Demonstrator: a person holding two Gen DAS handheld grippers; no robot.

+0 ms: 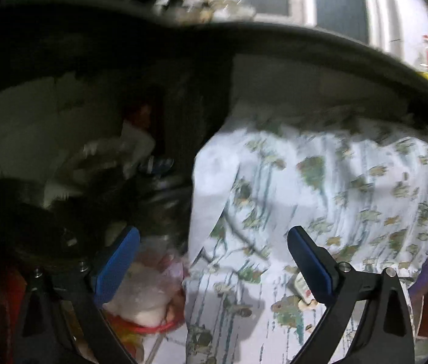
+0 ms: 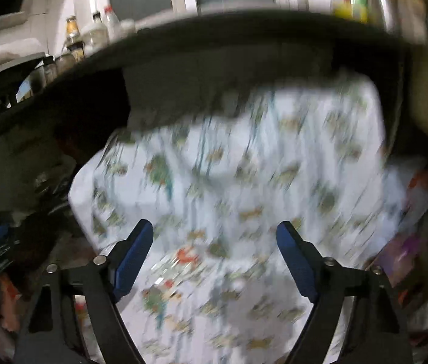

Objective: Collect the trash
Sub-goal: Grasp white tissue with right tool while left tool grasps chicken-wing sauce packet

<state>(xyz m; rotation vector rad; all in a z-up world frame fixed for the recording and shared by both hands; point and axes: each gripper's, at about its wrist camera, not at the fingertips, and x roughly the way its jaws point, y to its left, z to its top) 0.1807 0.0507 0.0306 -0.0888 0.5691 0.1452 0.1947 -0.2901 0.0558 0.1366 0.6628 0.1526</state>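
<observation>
Lying btwn wide-apart left gripper [image 1: 214, 261] fingers: small wrapper [image 1: 302, 285] on floral cloth [image 1: 335, 182].

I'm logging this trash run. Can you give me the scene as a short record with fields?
left gripper: open, holding nothing
right gripper: open, holding nothing
in front of both: white floral-print cloth hanging under a dark counter edge
trash seen: clear plastic bag low and left of the cloth
image quality: right wrist view motion-blurred
</observation>
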